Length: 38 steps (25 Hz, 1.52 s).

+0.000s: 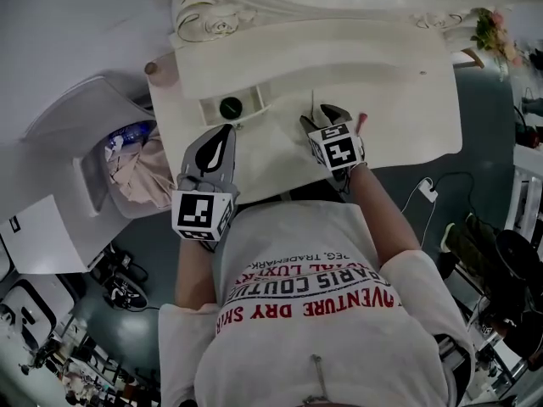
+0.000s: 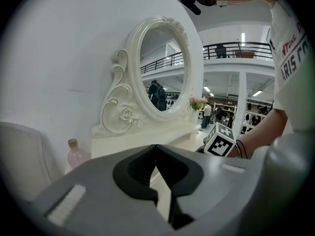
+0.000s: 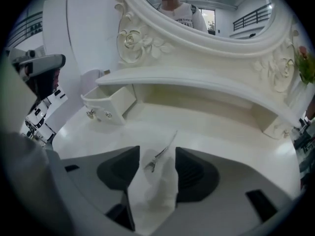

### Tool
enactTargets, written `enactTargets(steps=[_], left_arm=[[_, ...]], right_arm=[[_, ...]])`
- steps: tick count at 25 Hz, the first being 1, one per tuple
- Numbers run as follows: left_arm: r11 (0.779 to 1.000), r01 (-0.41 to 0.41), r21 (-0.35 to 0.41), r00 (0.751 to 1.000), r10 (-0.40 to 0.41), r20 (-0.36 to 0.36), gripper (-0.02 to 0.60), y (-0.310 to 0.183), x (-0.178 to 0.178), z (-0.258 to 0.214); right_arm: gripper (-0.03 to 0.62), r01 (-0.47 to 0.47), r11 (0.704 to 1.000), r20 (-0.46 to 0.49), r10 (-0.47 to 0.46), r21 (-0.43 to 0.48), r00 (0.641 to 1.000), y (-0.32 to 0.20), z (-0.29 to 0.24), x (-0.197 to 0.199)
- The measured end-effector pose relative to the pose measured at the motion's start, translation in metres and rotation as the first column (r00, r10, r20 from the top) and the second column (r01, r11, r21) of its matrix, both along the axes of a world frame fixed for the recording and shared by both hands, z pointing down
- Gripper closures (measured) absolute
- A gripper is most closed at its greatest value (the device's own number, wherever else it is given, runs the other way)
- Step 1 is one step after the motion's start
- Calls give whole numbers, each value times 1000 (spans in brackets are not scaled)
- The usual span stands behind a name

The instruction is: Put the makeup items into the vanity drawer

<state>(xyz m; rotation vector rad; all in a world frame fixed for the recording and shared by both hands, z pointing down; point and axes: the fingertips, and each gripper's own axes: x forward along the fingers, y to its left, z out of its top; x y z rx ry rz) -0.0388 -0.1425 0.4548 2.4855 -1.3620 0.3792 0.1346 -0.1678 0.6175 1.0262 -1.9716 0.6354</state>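
Note:
A thin metal tweezer-like tool (image 3: 163, 151) lies on the white vanity top (image 3: 221, 132), between the jaws of my right gripper (image 3: 157, 157); the jaws stand open, their pads clear of the tool. In the head view the same tool (image 1: 313, 101) pokes out ahead of the right gripper (image 1: 324, 115). The small drawer (image 3: 109, 102) is pulled out at the left, and a round black item (image 1: 231, 107) sits in the drawer (image 1: 210, 110). My left gripper (image 1: 226, 131) hovers just before the drawer, shut and empty, its tips (image 2: 156, 149) touching.
A pink item (image 1: 361, 122) lies right of the right gripper. A pink bottle (image 2: 76, 154) stands at the vanity's far left corner. The ornate oval mirror (image 2: 162, 68) rises behind. Flowers (image 1: 492, 28) stand at the right end. A white chair with clothing (image 1: 127, 155) is left of the table.

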Motion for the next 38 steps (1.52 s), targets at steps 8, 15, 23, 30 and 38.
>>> enactTargets(steps=[8, 15, 23, 30, 38], left_arm=[[999, -7, -31, 1000, 8, 16, 571, 6, 1, 13], [1000, -12, -2, 1000, 12, 10, 571, 7, -4, 5], [999, -9, 43, 1000, 9, -11, 571, 17, -13, -9], [996, 26, 85, 1000, -24, -15, 571, 28, -36, -25], [984, 142, 106, 990, -143, 0, 571, 47, -81, -37]], right_arm=[[474, -5, 1000, -43, 5, -13, 999, 8, 14, 2], [536, 4, 1000, -73, -2, 29, 997, 8, -1, 1], [540, 71, 981, -128, -48, 182, 991, 0, -59, -8], [540, 110, 951, -75, -92, 288, 993, -3, -105, -44], [540, 333, 887, -95, -320, 320, 943, 2, -112, -114]])
